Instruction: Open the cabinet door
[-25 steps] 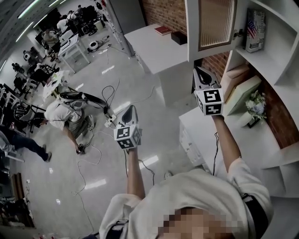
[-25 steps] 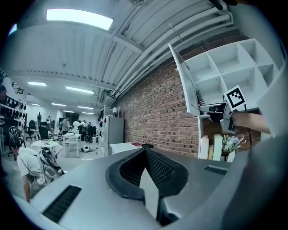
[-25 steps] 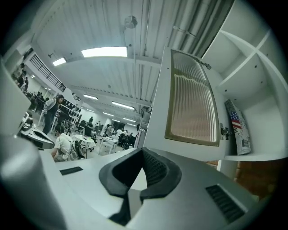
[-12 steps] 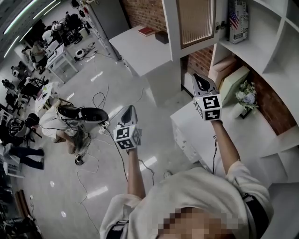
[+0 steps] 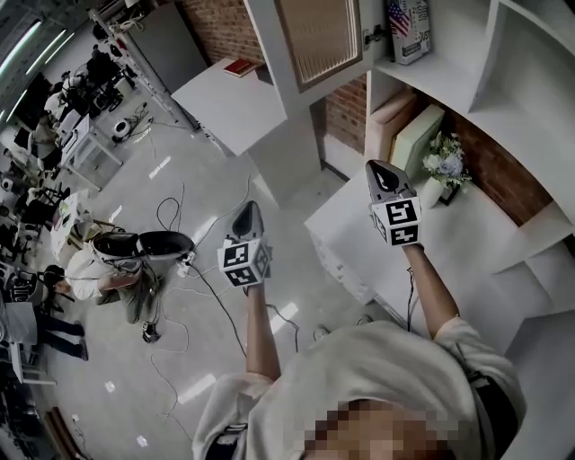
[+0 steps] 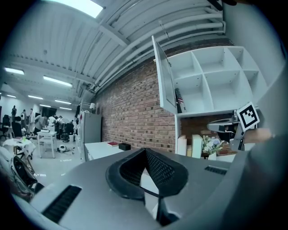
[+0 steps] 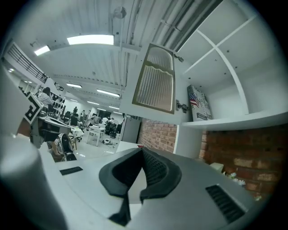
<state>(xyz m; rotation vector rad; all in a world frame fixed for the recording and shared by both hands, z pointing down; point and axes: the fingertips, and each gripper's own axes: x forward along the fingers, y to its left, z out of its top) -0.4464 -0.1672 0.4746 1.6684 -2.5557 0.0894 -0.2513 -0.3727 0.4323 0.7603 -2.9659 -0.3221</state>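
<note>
The white cabinet door (image 5: pixel 314 36) with its ribbed glass panel stands swung open from the white shelving (image 5: pixel 503 54). The right gripper view shows the door (image 7: pixel 155 85) up and ahead, a small knob (image 7: pixel 182 107) at its lower corner. My right gripper (image 5: pixel 377 169) is shut and empty, below the door and apart from it; its pads meet (image 7: pixel 142 150). My left gripper (image 5: pixel 249 208) hangs over the floor, left of the cabinet, shut on nothing (image 6: pixel 145 150). In the left gripper view the door (image 6: pixel 163 76) is edge-on, far ahead.
Under the shelves a white counter (image 5: pixel 449 243) carries a flower vase (image 5: pixel 442 166) and leaning books (image 5: pixel 409 135). A flag-covered book (image 5: pixel 409 27) stands on the shelf. A white table (image 5: pixel 229 94) stands by the brick wall. A person (image 5: pixel 108 269) crouches on the cable-strewn floor.
Both grippers have drawn back from the cabinet. The right one, close under the door's lower edge a second ago, now sits lower and farther from it. The door stays open.
</note>
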